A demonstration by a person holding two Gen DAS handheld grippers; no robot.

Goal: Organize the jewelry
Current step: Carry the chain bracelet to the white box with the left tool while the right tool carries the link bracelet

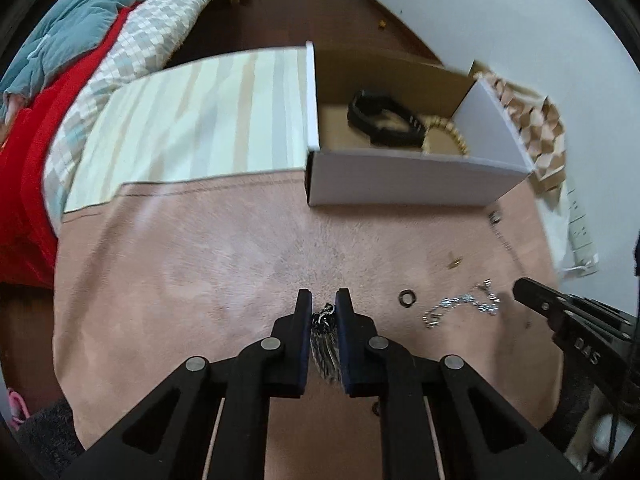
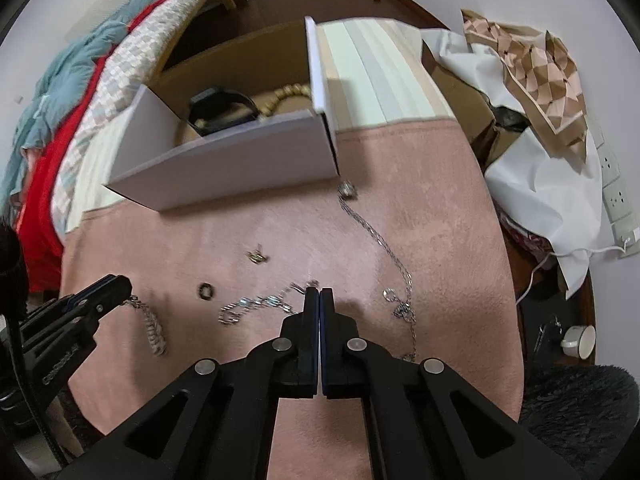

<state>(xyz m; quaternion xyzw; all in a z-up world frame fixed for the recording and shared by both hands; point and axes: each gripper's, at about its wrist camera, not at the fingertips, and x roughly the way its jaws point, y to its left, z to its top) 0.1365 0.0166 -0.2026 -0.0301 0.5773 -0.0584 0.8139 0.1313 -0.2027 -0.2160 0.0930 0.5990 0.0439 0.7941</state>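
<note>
My left gripper [image 1: 324, 300] is shut on a silver link bracelet [image 1: 325, 344] that hangs between its pads just above the pink cloth; in the right wrist view the bracelet [image 2: 154, 330] dangles from it [image 2: 120, 286]. My right gripper [image 2: 319, 298] is shut and empty, its tips beside a silver chain [image 2: 256, 304]. A dark ring [image 2: 206, 291], a small gold piece [image 2: 257, 257] and a long necklace [image 2: 384, 248] lie on the cloth. The white box [image 1: 400, 176] holds a black watch [image 1: 380, 118] and a beaded bracelet [image 1: 448, 136].
A striped cloth [image 1: 192, 120] lies left of the box, with a bed and red and teal blankets [image 1: 48, 80] beyond. White and patterned wrapping paper [image 2: 532, 92] and a wall socket [image 2: 616, 196] are at the right. A cup [image 2: 578, 340] stands on the floor.
</note>
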